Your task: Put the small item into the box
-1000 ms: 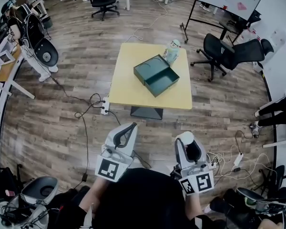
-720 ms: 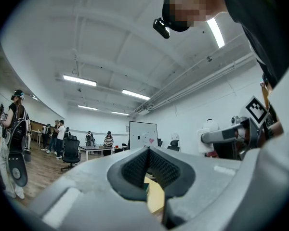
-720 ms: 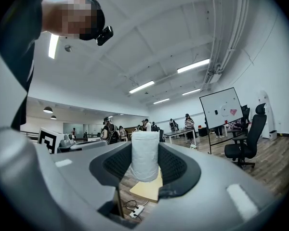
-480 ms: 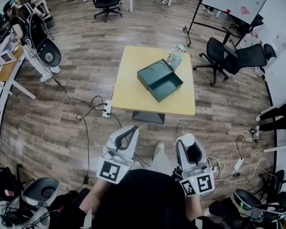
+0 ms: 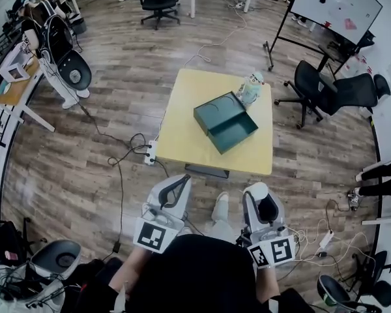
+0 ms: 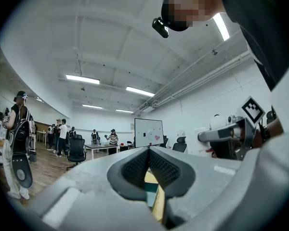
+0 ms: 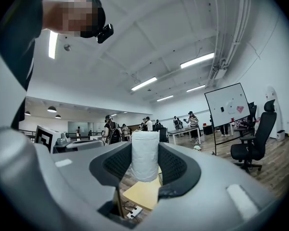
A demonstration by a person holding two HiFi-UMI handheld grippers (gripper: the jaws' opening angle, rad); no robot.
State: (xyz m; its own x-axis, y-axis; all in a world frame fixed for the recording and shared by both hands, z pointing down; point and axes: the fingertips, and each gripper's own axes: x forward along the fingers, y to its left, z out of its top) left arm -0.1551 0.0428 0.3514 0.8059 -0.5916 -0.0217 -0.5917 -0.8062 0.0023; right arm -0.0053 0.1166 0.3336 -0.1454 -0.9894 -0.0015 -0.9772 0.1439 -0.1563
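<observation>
My right gripper (image 7: 144,147) holds the small item (image 7: 144,163) between its two jaws. The item is a white, upright roll with a soft and slightly rough surface, and its flat top rises a little above my jaw tips. The dark ribbed pads (image 7: 116,165) press on it from both sides. My left gripper (image 6: 148,150) has nothing in it. Its jaws are closed, with the tips meeting, and only a narrow slot remains lower down between the pads.

In the head view the item (image 5: 255,188) is only a small white round cap at the tip of my right gripper (image 5: 258,198), and its surface cannot be read there. The same view shows the box (image 5: 225,121) well ahead of both pairs of jaws. It is dark green and open, it lies on a yellow table (image 5: 182,135), and a flat part of the same green lies against its left side. A pale figure (image 5: 251,88) stands just beyond the box, at the far edge.

From my left gripper (image 5: 181,181), the box (image 6: 151,195) is only a green strip in the slot below the jaw tips. The right gripper view shows a corner of the table (image 7: 140,194) under the item, and a white power strip (image 7: 133,211) on the floor lower down.
</observation>
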